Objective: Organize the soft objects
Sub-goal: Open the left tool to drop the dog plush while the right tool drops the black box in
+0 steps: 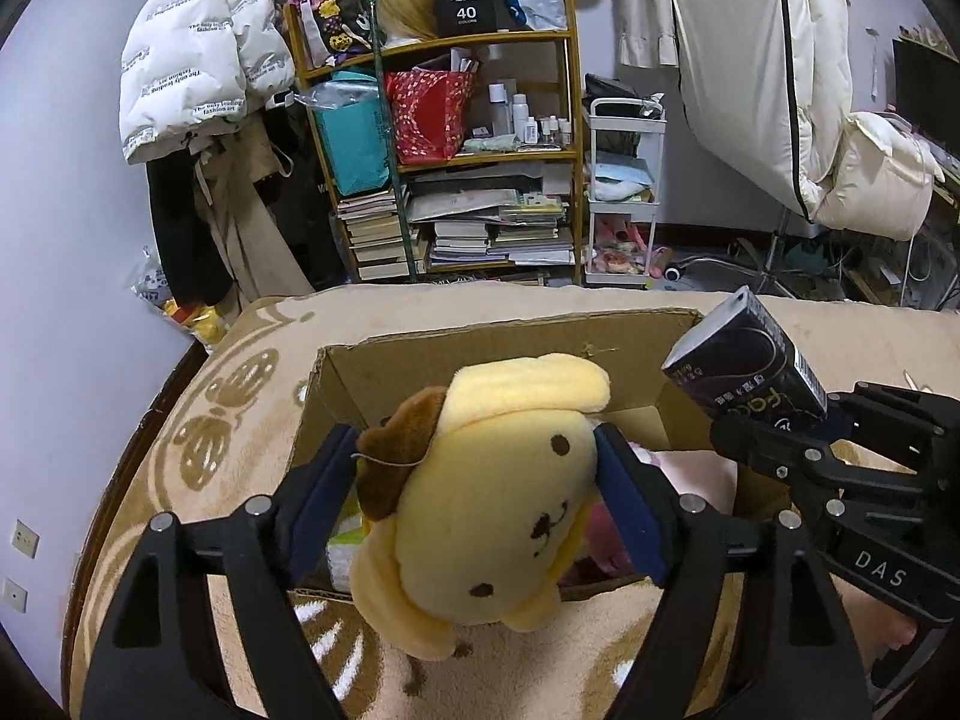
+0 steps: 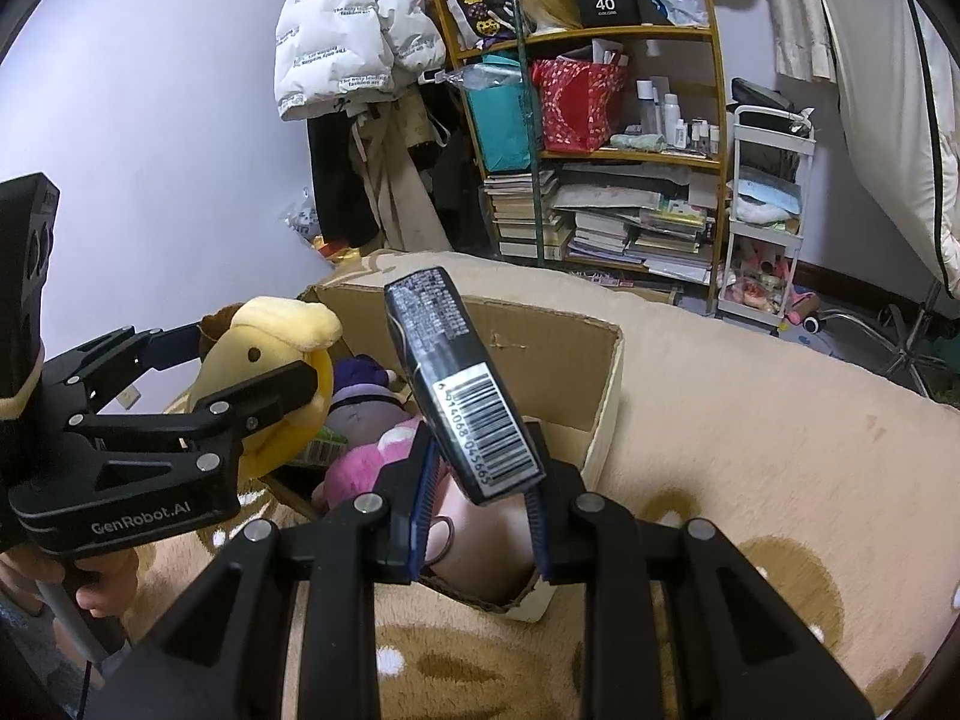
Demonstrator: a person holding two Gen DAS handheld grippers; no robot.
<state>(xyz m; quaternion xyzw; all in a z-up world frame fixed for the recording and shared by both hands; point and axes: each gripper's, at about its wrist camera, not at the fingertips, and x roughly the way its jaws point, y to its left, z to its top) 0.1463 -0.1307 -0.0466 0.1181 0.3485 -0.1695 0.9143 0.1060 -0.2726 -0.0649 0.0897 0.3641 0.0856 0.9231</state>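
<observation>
- The yellow plush dog with brown ears and a floppy beret (image 1: pixel 498 498) hangs head-first between the left gripper (image 1: pixel 480 504) pads, over the near edge of the open brown cardboard box (image 1: pixel 480 354). The right pad touches its head; on the left a small gap shows beside the ear, so the hold looks loose, probably a release into the box.
- The dark plastic-wrapped tissue pack with a barcode label (image 2: pixel 462 384) stands tilted upward, pinched at its lower end by the right gripper (image 2: pixel 480 480), whose jaws are narrow around it. It sits above the box's right half, likely waiting its turn.
- Inside the box lie a purple plush (image 2: pixel 360 396) and a pink plush (image 2: pixel 372 456), packed close together.
- The box rests on a beige fleece blanket with brown bear prints (image 2: pixel 750 450).
</observation>
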